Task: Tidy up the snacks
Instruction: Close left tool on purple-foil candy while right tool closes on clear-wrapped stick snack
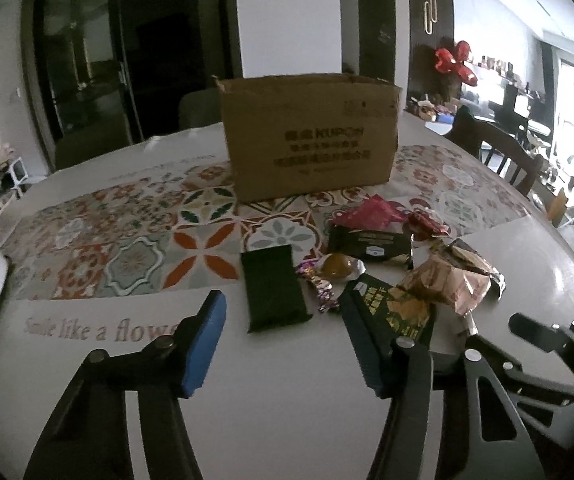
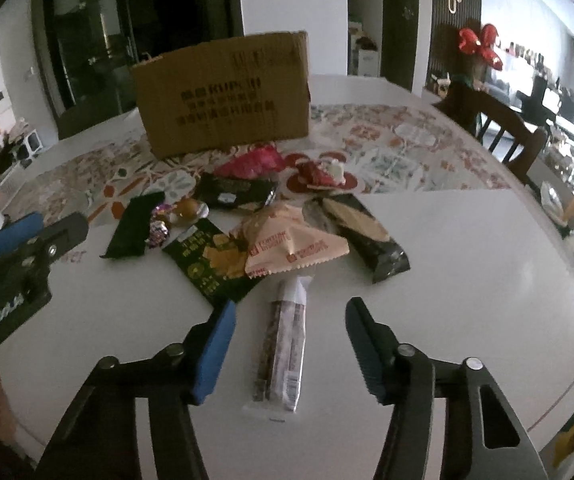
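Both claws spread over the snack pile, pinching nothing.

Low in its frame, the right claw [image 2: 291,344] straddles a long bar wrapper [image 2: 283,344], pads clear; the left claw [image 1: 283,340] frames a dark green packet [image 1: 273,290]. More snacks [image 2: 287,236] lie mid-frame, the cardboard box [image 1: 311,136] at upper centre.

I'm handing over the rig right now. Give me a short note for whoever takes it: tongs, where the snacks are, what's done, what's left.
Left tongs: open, empty, nose toward the dark green packet.
Right tongs: open, straddling the long snack bar, pads not touching it.
Snacks: all loose on the table in front of the cardboard box; peach bag, black bag and pink packet among them.
Done: no snack seen going into the box; its inside is hidden.
Left: likely grip the bar and green packet, then clear the rest.
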Available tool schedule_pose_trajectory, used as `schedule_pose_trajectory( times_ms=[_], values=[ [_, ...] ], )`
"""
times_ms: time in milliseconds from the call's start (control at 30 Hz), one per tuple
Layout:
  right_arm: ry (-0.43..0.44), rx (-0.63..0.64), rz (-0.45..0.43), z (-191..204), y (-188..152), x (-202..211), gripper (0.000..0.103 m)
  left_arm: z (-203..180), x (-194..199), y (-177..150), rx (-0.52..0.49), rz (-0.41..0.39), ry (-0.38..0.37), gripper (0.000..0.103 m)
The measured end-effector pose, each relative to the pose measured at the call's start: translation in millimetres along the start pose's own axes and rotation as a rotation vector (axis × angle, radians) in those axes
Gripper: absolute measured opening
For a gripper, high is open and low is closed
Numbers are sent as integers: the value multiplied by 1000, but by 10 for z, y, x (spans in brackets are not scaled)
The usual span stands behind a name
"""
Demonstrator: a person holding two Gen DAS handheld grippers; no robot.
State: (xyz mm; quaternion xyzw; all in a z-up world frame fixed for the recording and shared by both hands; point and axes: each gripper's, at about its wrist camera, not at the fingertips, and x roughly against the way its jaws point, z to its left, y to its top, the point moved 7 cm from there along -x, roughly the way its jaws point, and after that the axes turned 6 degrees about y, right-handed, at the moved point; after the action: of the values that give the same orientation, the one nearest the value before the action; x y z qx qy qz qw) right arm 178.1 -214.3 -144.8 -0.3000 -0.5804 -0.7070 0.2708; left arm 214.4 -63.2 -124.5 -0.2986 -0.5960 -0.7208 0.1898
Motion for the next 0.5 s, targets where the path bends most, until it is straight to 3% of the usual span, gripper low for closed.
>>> schedule_pose_trajectory(
  times_ms=[233, 500],
  values=[
    [4, 2, 38, 3, -24, -129, 49, -119, -271, 3, -2, 43, -43, 43],
    [17, -8, 85, 4, -42, -265, 38, -211, -481, 57, -3, 48, -53, 37]
  ],
)
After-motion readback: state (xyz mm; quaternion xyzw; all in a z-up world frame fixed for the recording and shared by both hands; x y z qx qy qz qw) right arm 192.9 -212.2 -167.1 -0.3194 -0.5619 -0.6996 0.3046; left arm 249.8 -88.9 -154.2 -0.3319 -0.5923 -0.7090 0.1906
